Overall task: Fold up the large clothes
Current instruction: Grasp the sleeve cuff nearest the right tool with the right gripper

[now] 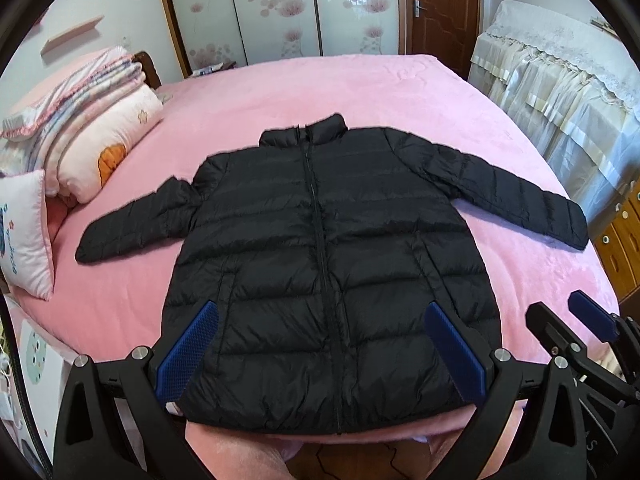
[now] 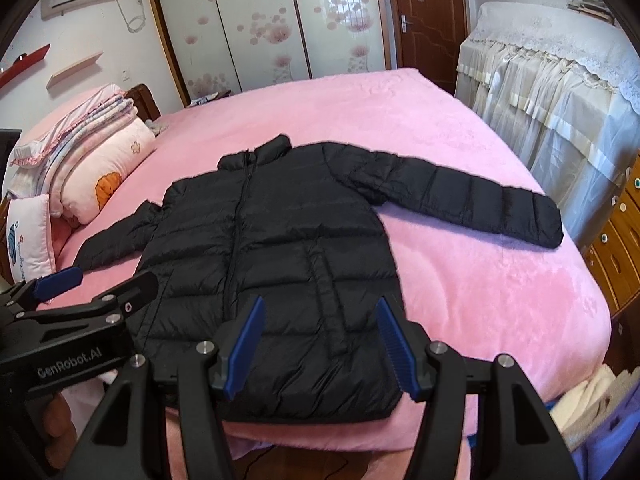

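The black puffer jacket (image 1: 320, 260) lies flat, zipped and face up on the pink bed (image 1: 360, 88), mid-frame, sleeves spread. Both the left claw (image 1: 320, 354) and right claw (image 2: 320, 348) hover released above its hem. Likely light, soft, slippery; pinch a sleeve cuff.

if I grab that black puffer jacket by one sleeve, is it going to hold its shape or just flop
Probably flops: the black puffer jacket lies limp and flat on the pink bed. Its puffy quilting suggests it is light for its bulk. The shiny shell may slip in the jaws.
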`<state>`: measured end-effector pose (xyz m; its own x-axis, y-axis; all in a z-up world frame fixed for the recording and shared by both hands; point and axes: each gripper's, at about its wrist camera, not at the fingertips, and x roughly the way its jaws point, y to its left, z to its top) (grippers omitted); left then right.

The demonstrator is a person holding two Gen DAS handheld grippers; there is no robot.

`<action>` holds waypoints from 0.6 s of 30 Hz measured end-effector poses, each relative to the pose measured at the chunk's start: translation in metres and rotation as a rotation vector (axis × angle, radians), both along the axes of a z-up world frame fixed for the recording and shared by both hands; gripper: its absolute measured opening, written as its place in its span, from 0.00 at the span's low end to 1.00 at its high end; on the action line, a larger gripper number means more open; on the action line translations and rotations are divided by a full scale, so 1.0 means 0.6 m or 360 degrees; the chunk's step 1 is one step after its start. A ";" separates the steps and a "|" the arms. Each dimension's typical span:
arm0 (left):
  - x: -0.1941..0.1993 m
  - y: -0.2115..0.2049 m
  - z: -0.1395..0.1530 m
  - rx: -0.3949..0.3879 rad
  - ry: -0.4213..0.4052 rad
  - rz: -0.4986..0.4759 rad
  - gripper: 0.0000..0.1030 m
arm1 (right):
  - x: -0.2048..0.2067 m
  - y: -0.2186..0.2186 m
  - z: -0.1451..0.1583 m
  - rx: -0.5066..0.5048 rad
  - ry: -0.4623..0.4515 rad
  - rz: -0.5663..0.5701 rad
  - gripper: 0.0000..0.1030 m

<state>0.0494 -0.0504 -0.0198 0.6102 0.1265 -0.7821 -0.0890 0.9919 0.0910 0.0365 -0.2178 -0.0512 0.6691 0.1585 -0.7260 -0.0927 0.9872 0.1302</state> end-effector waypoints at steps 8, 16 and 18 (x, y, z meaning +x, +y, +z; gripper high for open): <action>0.073 -0.050 0.024 0.0068 -0.0109 -0.0053 1.00 | 0.050 -0.061 0.009 0.0032 -0.0132 -0.0074 0.57; 0.158 -0.116 0.029 0.0121 -0.0213 -0.0142 1.00 | 0.100 -0.133 0.007 0.0051 -0.0213 -0.0214 0.57; 0.180 -0.131 0.026 0.0126 -0.0233 -0.0160 1.00 | 0.114 -0.156 0.003 0.0052 -0.0216 -0.0273 0.57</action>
<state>0.1575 -0.1290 -0.0044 0.7295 0.1165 -0.6740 -0.0078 0.9867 0.1622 0.1049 -0.3113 -0.0495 0.7797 0.0561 -0.6236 0.0573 0.9854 0.1603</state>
